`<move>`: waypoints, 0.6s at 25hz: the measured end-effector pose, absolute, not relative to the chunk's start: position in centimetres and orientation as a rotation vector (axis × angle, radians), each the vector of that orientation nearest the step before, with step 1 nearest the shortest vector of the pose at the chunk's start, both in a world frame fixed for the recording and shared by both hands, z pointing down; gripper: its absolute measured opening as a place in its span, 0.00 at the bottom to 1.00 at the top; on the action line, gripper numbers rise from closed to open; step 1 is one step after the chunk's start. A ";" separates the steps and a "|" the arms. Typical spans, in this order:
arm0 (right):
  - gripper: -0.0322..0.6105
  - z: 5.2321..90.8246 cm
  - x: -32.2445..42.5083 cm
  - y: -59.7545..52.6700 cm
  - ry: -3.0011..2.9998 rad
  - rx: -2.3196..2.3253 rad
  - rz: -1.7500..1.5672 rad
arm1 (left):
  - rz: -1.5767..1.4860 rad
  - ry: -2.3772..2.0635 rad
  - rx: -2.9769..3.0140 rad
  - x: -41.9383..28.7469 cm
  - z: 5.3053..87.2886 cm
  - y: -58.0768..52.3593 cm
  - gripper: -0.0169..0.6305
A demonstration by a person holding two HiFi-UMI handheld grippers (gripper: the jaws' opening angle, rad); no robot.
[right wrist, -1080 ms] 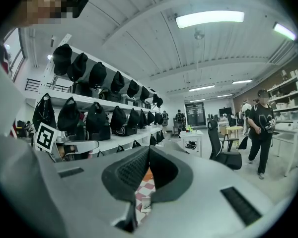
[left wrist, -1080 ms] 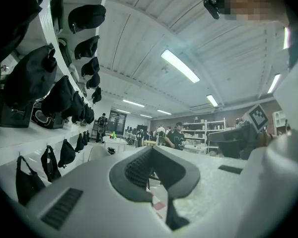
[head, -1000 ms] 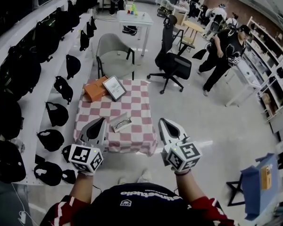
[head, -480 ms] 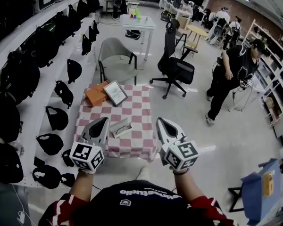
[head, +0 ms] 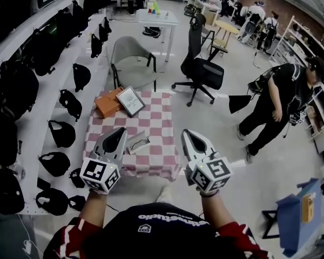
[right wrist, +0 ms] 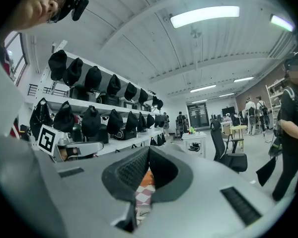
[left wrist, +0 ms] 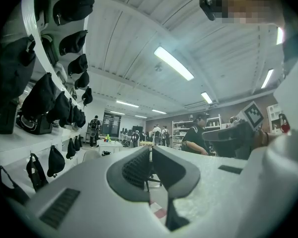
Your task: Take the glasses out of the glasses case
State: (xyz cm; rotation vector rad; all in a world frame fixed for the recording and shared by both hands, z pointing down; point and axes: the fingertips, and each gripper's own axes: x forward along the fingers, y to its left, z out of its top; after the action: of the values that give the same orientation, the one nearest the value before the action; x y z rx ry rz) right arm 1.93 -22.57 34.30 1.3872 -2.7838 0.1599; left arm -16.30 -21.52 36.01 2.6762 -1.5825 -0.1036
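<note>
In the head view a grey glasses case [head: 136, 143] lies open near the front edge of a small table [head: 161, 124] covered with a red-and-white checked cloth. The glasses [head: 139, 142] rest inside it. My left gripper [head: 119, 131] is held above the table's front left, its tip just left of the case, jaws shut and empty. To the right of the case my right gripper [head: 187, 134] hangs by the table's front right corner, also shut and empty. In the left gripper view [left wrist: 150, 150] and the right gripper view [right wrist: 149, 150] the jaws meet at their tips.
An orange box [head: 107, 103] and a framed picture [head: 130, 100] lie at the table's far end. Behind stand a grey chair [head: 130, 58] and a black office chair [head: 202, 69]. Shelves of black bags [head: 70, 101] run along the left. A person [head: 283, 104] walks at the right.
The person in black has walked nearer along the right side. Both grippers stay shut and almost still over the table's front edge; the head view has shifted slightly.
</note>
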 end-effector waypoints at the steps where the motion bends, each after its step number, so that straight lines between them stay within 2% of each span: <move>1: 0.04 34.6 1.9 -22.6 -2.781 1.382 0.165 | -0.094 -1.578 2.685 -16.2 36.2 -21.5 0.04; 3: 0.04 35.1 1.7 -22.6 -2.775 1.374 0.181 | -0.076 -1.562 2.697 -15.9 36.6 -21.7 0.04; 5: 0.04 35.5 1.7 -22.7 -2.771 1.369 0.196 | -0.066 -1.539 2.704 -15.6 37.0 -21.8 0.11; 15: 0.04 37.7 2.4 -23.4 -2.742 1.362 0.229 | 0.083 -1.494 2.724 -14.4 40.5 -23.5 0.12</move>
State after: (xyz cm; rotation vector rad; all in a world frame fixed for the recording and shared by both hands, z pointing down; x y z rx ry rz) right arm 2.44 -23.42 37.74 1.3621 -2.7421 0.2289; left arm -14.36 -23.49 40.53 2.7241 -1.4943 0.0829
